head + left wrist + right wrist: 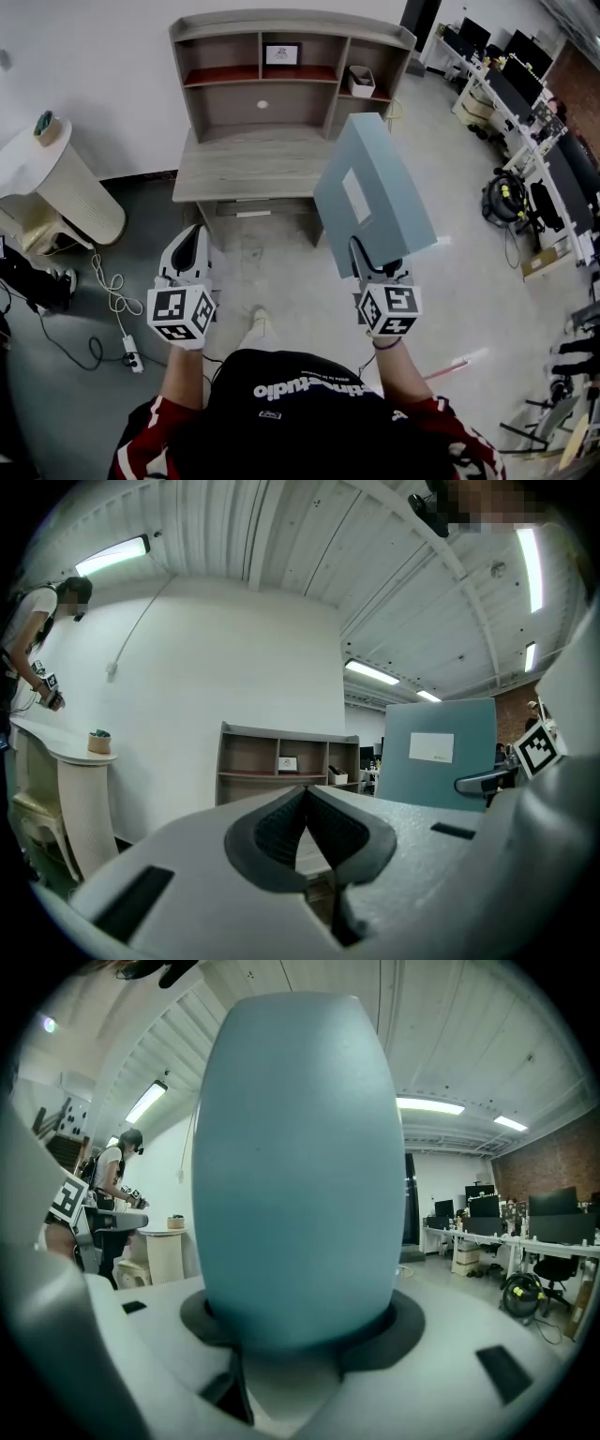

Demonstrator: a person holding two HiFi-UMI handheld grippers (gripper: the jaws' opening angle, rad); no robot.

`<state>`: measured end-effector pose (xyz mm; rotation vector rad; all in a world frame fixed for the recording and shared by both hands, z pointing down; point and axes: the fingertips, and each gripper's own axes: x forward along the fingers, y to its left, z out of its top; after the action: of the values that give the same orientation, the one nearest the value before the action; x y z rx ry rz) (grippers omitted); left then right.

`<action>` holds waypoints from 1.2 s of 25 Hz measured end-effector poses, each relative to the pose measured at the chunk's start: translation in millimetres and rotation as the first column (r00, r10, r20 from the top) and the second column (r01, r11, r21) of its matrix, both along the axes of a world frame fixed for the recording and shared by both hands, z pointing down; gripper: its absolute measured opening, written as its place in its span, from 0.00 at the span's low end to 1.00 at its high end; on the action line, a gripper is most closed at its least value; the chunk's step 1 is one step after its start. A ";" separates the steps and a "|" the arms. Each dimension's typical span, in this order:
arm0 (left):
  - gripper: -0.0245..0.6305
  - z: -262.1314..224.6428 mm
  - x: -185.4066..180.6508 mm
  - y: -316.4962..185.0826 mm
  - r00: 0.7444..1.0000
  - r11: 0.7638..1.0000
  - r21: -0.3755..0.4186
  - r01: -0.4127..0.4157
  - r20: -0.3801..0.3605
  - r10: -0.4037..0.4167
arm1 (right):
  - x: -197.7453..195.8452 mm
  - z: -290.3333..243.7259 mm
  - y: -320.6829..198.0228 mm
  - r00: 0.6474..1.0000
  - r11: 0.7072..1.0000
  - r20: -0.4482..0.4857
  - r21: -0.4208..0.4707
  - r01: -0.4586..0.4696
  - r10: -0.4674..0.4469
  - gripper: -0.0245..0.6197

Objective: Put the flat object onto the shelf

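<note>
The flat object (375,187) is a grey-blue box with a white label. It stands tilted up in the air, and my right gripper (371,259) is shut on its lower edge. In the right gripper view the flat object (300,1166) fills the middle, wedged between the pads of my right gripper (300,1330). My left gripper (192,240) hangs level beside it, shut with nothing in it; its pads meet in the left gripper view (305,803). The wooden shelf (291,37) rises over a desk (248,164) ahead, below the held box. From the left, the flat object (439,752) shows right of the shelf (281,761).
A small picture frame (282,54) and a white box (361,82) stand in the shelf's compartments. A white rounded cabinet (56,178) with a potted plant (44,124) stands at left. A power strip (131,352) lies on the floor. Office desks (525,84) line the right. A person (37,621) stands by the cabinet.
</note>
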<state>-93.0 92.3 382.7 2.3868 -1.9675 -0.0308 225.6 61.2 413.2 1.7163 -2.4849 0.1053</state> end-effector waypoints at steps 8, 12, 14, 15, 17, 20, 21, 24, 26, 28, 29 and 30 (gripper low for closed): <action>0.05 0.6 2.6 -12.8 1.000 1.000 0.002 -0.007 0.000 0.007 | -0.6 -1.5 -13.0 1.000 1.000 -0.013 0.006 0.001 -0.001 0.47; 0.05 -0.2 0.3 -32.3 1.000 1.000 0.003 -0.015 -0.006 0.016 | -4.2 -1.2 -29.8 1.000 1.000 -0.007 -0.004 -0.005 0.005 0.47; 0.05 -0.4 -1.6 -43.5 1.000 1.000 0.004 -0.019 -0.009 0.019 | -6.8 0.5 -40.1 1.000 1.000 -0.005 -0.012 -0.008 0.008 0.47; 0.05 -0.5 -3.0 -49.1 1.000 1.000 0.005 -0.021 -0.011 0.021 | -9.3 1.2 -45.2 1.000 1.000 -0.007 -0.014 -0.008 0.008 0.47; 0.05 0.3 -7.2 -61.5 1.000 1.000 0.006 -0.026 -0.013 0.026 | -16.4 3.3 -56.1 1.000 1.000 -0.015 -0.017 -0.006 0.005 0.47; 0.05 1.1 -15.2 -83.4 0.999 0.999 0.003 -0.032 -0.016 0.032 | -27.9 5.1 -75.4 1.000 1.000 -0.018 -0.023 0.000 -0.001 0.47; 0.05 1.0 -17.6 -90.3 0.999 0.999 0.001 -0.035 -0.018 0.035 | -31.0 5.4 -81.7 1.000 1.000 -0.018 -0.025 0.001 -0.001 0.47; 0.05 0.2 -26.9 -112.0 0.998 0.999 -0.002 -0.046 -0.034 0.046 | -41.1 6.6 -101.3 1.000 1.000 -0.022 -0.026 -0.002 0.001 0.47; 0.05 -1.6 -36.7 -128.4 0.998 0.999 0.000 -0.048 -0.030 0.048 | -51.0 6.6 -117.0 1.000 1.000 -0.021 -0.025 -0.004 0.003 0.47; 0.05 -3.4 -45.8 -144.2 0.998 0.999 0.000 -0.052 -0.018 0.052 | -60.1 6.2 -132.3 1.000 1.000 -0.015 -0.024 -0.008 0.008 0.47; 0.05 -4.5 -49.6 -151.9 0.998 0.998 0.000 -0.056 -0.016 0.056 | -64.1 5.9 -139.4 1.000 1.000 -0.010 -0.024 -0.011 0.011 0.47; 0.05 -5.8 -53.0 -159.6 0.998 0.998 0.001 -0.060 -0.015 0.060 | -68.1 5.5 -146.3 1.000 1.000 -0.004 -0.025 -0.013 0.013 0.47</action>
<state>-146.0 -67.3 376.9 2.4375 -1.8892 -0.0467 157.5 -85.1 418.7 1.7214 -2.4589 0.1333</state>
